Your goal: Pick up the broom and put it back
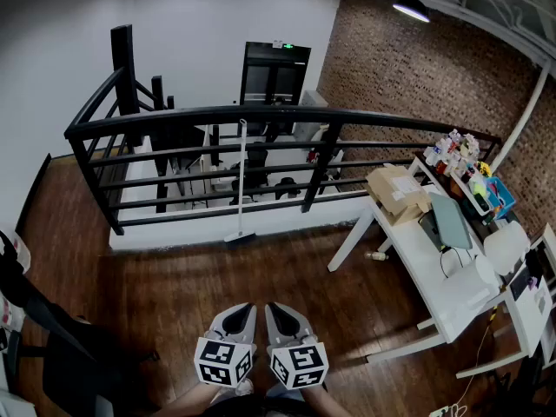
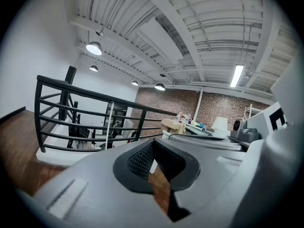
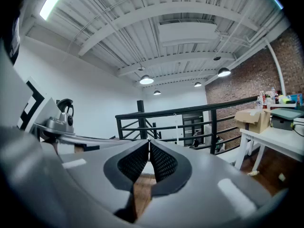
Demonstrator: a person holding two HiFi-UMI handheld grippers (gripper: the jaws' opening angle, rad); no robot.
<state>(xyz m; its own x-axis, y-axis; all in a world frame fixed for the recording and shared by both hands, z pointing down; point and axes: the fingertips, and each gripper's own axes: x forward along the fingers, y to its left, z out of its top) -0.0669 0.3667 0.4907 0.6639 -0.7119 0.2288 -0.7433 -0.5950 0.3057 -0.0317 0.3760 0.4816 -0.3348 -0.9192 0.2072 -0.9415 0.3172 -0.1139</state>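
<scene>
The broom [image 1: 241, 181] leans on the black railing [image 1: 261, 111] at twelve o'clock so it stays up. The left tongs [image 1: 246, 313] and right tongs [image 1: 274, 313] wait at six o'clock, well apart from it, pinched closed and empty (probably just resting).

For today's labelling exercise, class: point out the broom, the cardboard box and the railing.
broom [image 1: 241, 181], head view, middle of its white handle.
cardboard box [image 1: 397, 189], head view, its top face.
railing [image 1: 261, 111], head view, its top rail.

white table [image 1: 415, 252], right end off-frame
</scene>
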